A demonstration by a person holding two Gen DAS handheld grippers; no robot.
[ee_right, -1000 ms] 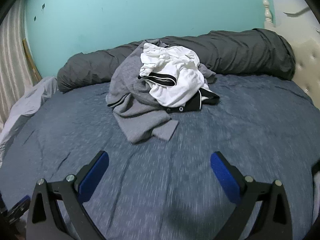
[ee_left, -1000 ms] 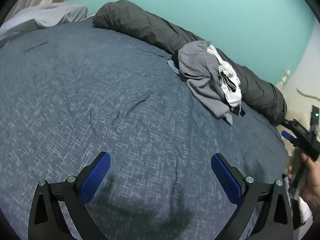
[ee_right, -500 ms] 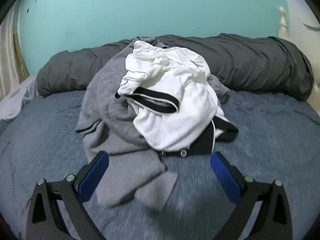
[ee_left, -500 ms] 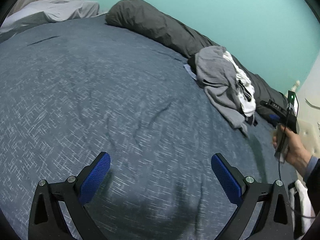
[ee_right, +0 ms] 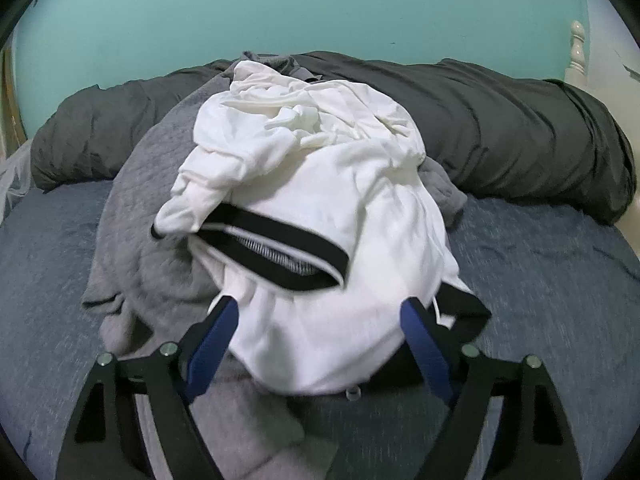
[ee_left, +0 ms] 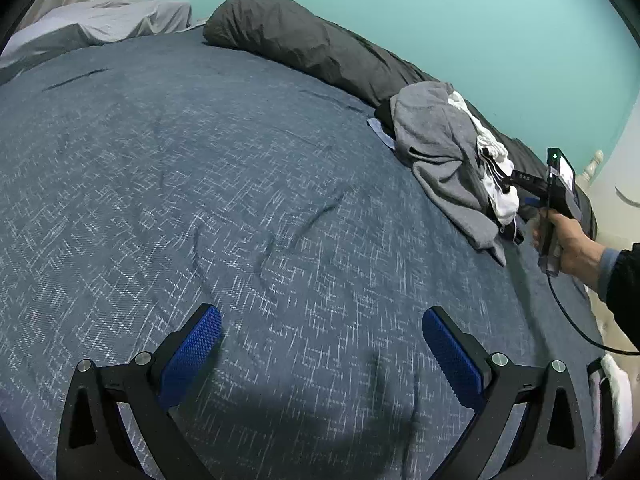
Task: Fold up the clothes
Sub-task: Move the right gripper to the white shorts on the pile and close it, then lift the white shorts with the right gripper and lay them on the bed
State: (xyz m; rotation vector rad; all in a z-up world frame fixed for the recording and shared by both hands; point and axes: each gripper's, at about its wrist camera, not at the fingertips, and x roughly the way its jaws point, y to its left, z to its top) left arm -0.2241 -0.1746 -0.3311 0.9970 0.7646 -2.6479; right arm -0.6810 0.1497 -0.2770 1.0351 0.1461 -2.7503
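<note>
A pile of clothes lies on the blue bedspread [ee_left: 200, 184]: a white garment with black trim [ee_right: 320, 184] crumpled on top of a grey garment [ee_right: 132, 232]. In the right wrist view my right gripper [ee_right: 318, 316] is open, its blue pads on either side of the white garment's lower bulge. In the left wrist view the same pile, the grey garment [ee_left: 440, 148] and white garment [ee_left: 502, 196], sits far right, with the right gripper's body [ee_left: 556, 188] held in a hand [ee_left: 572, 244] against it. My left gripper [ee_left: 320, 332] is open over bare bedspread, far from the pile.
A rolled dark grey duvet [ee_right: 520, 128] runs along the teal wall behind the pile, seen too as the duvet [ee_left: 304, 48] in the left view. A pale grey sheet [ee_left: 100, 20] lies at the far left corner. A white bedpost [ee_right: 577, 46] and a trailing cable [ee_left: 580, 328] are at right.
The right gripper has moved forward to the pile, so the white garment now sits between its open fingers. The left gripper has barely shifted; the pile slid a little right in its view.
</note>
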